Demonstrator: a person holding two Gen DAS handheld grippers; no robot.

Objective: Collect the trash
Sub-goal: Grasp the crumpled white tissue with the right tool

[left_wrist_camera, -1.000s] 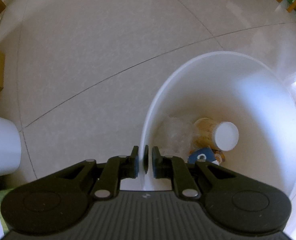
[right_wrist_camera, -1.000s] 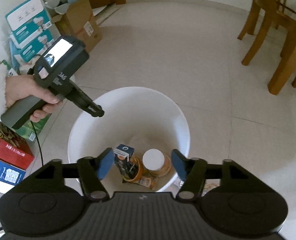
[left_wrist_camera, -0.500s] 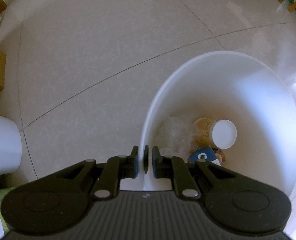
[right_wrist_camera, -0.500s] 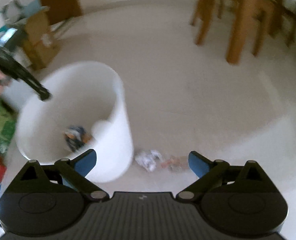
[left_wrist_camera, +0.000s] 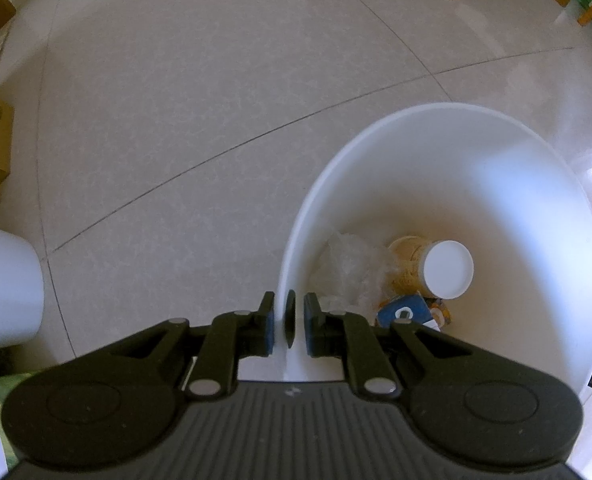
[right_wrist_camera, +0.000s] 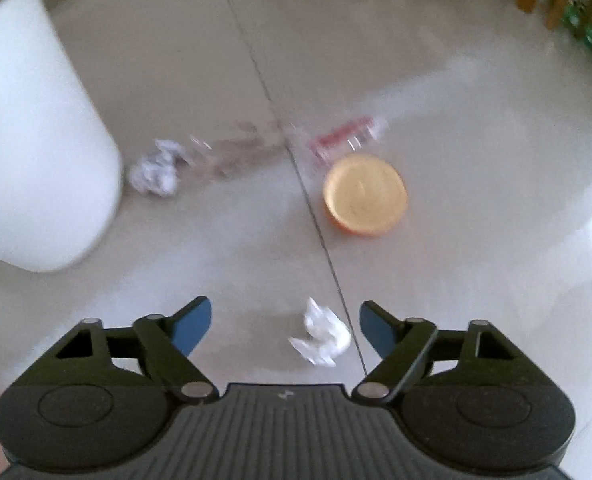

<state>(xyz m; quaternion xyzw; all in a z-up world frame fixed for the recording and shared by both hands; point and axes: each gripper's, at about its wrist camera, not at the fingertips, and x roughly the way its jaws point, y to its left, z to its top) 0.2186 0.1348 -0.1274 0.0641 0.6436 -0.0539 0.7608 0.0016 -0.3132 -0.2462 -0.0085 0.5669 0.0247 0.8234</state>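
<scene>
Right gripper (right_wrist_camera: pixel 284 330) jaws closing, nothing pinched yet, paper wad (right_wrist_camera: pixel 321 338) on the floor between them: I'd judge it light, crushable, grab across the middle; left gripper (left_wrist_camera: pixel 290 320) clenched on bin (left_wrist_camera: pixel 415 120) rim.

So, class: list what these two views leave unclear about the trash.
- Clear wrapper, right view: motion blur hides its print.
- Carton, left view: the left tool covers its lower part.
- Bin, right view: the frame edge cuts off its top.
</scene>
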